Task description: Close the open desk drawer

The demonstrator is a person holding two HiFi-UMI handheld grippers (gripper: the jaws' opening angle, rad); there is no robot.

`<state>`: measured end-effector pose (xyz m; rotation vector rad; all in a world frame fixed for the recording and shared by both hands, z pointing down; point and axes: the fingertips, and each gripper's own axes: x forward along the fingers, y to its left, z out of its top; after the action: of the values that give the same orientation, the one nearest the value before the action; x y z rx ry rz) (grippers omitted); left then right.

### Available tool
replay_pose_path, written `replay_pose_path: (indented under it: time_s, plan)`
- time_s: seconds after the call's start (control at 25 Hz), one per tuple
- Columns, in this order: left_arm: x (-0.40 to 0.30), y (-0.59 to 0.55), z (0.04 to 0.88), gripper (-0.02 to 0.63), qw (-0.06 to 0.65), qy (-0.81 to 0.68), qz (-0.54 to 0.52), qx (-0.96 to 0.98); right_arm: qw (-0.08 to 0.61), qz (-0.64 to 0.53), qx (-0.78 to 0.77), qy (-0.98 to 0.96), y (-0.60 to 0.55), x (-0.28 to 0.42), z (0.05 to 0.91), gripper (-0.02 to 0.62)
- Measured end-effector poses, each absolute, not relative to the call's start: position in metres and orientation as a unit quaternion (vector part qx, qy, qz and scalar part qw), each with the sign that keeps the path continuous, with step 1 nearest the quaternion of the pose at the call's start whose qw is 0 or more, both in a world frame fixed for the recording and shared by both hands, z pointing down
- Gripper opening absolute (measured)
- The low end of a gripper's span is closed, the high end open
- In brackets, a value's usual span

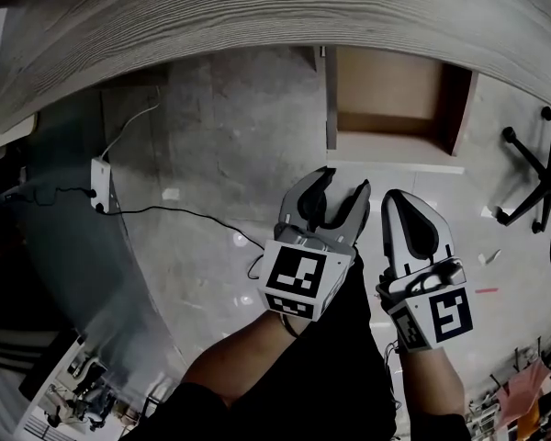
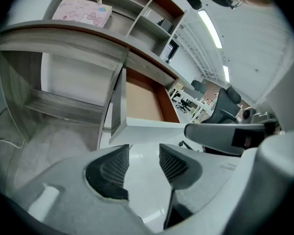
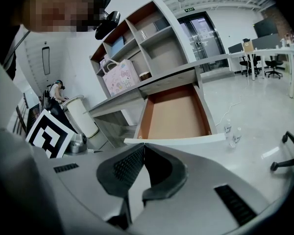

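1. The drawer stands pulled well out from under the curved wood-grain tabletop, its brown inside bare and its white front facing the person.
2. The left gripper hangs over the floor just short of that front, its fingers spread with only air between them.
3. The right gripper sits just beside it, fingers pressed together at the tips and holding nothing.
4. A pink bag stands on the tabletop, and an office chair base lies right of the drawer.
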<state>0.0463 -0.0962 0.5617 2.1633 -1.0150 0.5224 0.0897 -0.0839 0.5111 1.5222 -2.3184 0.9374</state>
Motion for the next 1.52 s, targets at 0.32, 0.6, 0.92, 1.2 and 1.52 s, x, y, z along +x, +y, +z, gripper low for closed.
replay_pose_path:
  time_s: [0.32,0.6,0.92,1.2,1.52]
  plan:
    - [0.054,-0.110,0.556,0.097,0.319,-0.384,0.209,0.841,0.103,0.323,0.521,-0.783,-0.081,0.096,0.514,0.012]
    - [0.052,-0.117,0.543,0.080,0.284,-0.409,0.205,0.843,0.105,0.324,0.518,-0.785,-0.080,0.102,0.513,0.012]
    - [0.049,-0.124,0.530,0.069,0.233,-0.417,0.210,0.853,0.104,0.325,0.515,-0.787,-0.081,0.101,0.512,0.012]
    - [0.056,-0.135,0.509,0.057,0.182,-0.418,0.195,0.869,0.104,0.324,0.517,-0.785,-0.079,0.106,0.511,0.012]
    - [0.066,-0.155,0.495,0.046,0.162,-0.413,0.177,0.878,0.089,0.314,0.529,-0.783,-0.093,0.111,0.505,0.012]
